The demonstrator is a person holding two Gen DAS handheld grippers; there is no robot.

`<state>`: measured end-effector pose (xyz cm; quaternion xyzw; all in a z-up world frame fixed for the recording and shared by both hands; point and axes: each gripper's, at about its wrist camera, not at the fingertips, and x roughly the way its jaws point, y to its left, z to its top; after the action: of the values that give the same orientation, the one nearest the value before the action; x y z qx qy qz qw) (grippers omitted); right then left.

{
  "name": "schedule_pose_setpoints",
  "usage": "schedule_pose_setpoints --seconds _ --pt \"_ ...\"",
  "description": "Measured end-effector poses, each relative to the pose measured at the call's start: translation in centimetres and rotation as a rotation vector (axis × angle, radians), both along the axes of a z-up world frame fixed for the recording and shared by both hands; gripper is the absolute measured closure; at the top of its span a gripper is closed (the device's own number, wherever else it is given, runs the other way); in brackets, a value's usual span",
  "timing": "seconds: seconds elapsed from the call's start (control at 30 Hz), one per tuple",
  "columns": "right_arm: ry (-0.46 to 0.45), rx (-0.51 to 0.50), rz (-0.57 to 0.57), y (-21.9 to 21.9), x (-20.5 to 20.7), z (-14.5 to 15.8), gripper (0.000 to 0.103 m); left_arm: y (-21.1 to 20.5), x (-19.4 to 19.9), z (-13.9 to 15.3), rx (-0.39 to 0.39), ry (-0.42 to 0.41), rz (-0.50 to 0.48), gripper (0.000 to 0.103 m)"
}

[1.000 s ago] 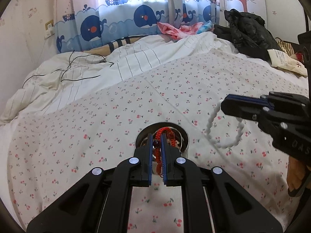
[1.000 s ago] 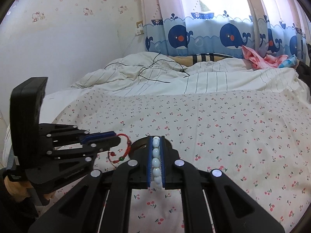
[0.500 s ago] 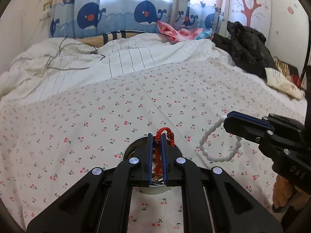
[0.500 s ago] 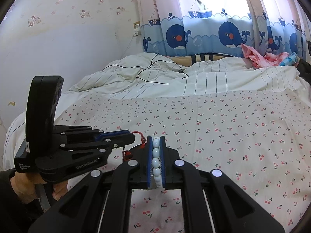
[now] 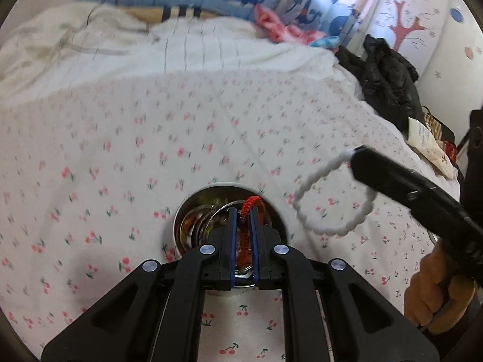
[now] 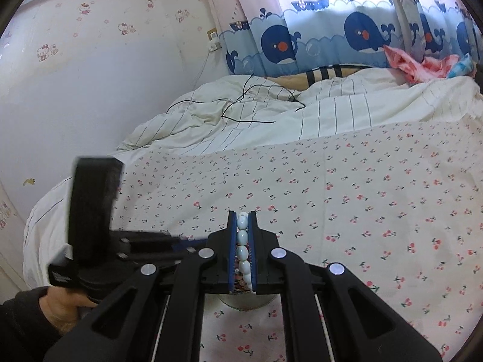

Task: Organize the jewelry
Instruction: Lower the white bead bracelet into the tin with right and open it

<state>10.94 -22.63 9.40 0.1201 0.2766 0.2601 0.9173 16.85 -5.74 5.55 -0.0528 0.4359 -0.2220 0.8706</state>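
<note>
Setting: bedroom. A bed [image 6: 377,187] under a cherry-print sheet, a rumpled striped duvet [image 6: 271,114] at its far end, a whale-print curtain [image 6: 347,39] behind; a black jacket [image 5: 389,81] heaped at the far right edge of the bed.

Item 1: round metal tin [image 5: 193,211], open-topped, standing on the sheet near the front of the bed. Contents: several metal rings and mixed pieces, not told apart in detail.

Item 2: red cord bracelet [image 5: 246,229]. Clamped between the closed jaws of the left hand-held gripper [image 5: 244,220], which points down directly over the tin's mouth.

Item 3: white bead bracelet [image 5: 332,199]. Pinched at one point by the closed right hand-held gripper [image 6: 242,241]; its loop hangs free above the sheet, just right of the tin and apart from the rim.

Step in hand, as judged: delivery of both bracelets to the tin, the red one first. The red bracelet is placed to be let go; the next move calls for opening the left jaws so the cord drops inside, then clearing that gripper away before the white loop is carried over the mouth.

Clearance: the tin's mouth is narrow, and both grippers crowd it from the near side. The white loop could drape over the rim if released off-centre. The sheet is bare on all other sides of the tin, giving ample room to withdraw.
</note>
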Motion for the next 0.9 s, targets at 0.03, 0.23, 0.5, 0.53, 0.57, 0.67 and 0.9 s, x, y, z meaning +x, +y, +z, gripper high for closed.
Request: schedule_pose_setpoints --seconds 0.03,0.23,0.5,0.53,0.57,0.67,0.9 --pt "0.006 0.005 0.006 0.2 0.2 -0.1 0.095 0.2 0.1 -0.2 -0.005 0.011 0.011 0.094" --pt "0.047 0.039 0.051 2.0 1.9 -0.8 0.095 2.4 0.0 1.0 -0.036 -0.018 0.094 0.062" --pt "0.211 0.138 0.053 2.2 4.6 -4.2 0.095 4.2 -0.3 1.5 0.013 -0.044 0.192 0.044" --pt "0.232 0.114 0.030 2.2 4.9 -4.8 0.094 4.2 -0.4 1.5 0.024 -0.045 0.191 0.043" --pt "0.249 0.088 0.011 2.1 5.1 -5.3 0.091 4.1 -0.6 1.4 0.032 -0.045 0.189 0.043" --pt "0.237 0.019 -0.027 2.2 5.0 -5.8 0.068 3.5 -1.1 1.3 0.069 -0.057 0.190 0.033" --pt "0.192 -0.040 -0.024 2.9 4.3 -5.6 0.061 2.8 -2.6 1.0 0.152 -0.091 0.202 0.021"
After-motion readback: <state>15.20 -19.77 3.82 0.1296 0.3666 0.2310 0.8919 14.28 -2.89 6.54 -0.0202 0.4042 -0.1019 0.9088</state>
